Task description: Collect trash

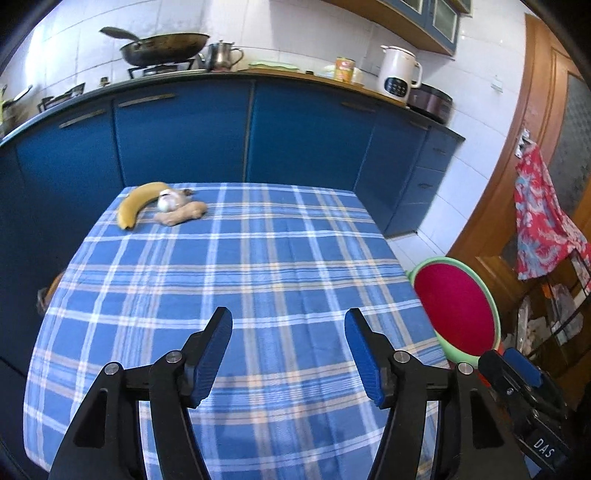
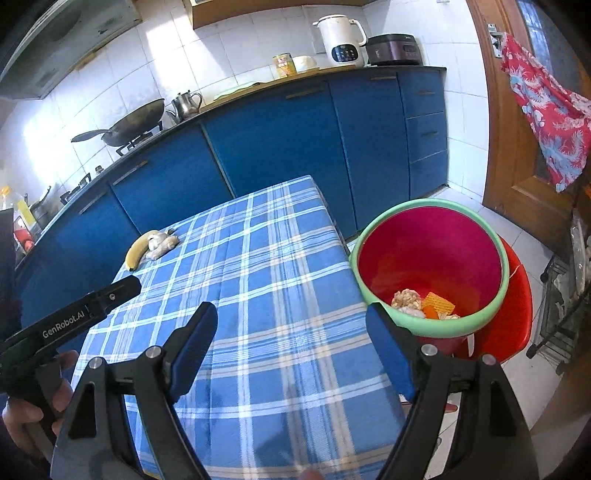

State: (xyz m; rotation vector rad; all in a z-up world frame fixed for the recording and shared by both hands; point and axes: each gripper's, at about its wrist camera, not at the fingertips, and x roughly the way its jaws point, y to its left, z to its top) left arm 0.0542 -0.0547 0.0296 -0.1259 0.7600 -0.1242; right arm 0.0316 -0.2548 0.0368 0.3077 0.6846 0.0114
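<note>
Blue-cabinet kitchen; table under blue plaid cloth. Left gripper and right gripper: jaws wide, holding nothing. Crumpled trash scraps lie inside green-rimmed red plastic basin beside table; yellow banana at far corner.

Home kitchen. Blue base cabinets seen straight ahead of left claw, under dark countertop. Wok set on gas hob up and left of claw; metal teapot just beside it. White electric kettle and dark rice cooker placed up and right. White wall tiles seen behind. Table under blue plaid cloth directly below claw. Wooden door hung with red floral cloth, far right of right claw.
</note>
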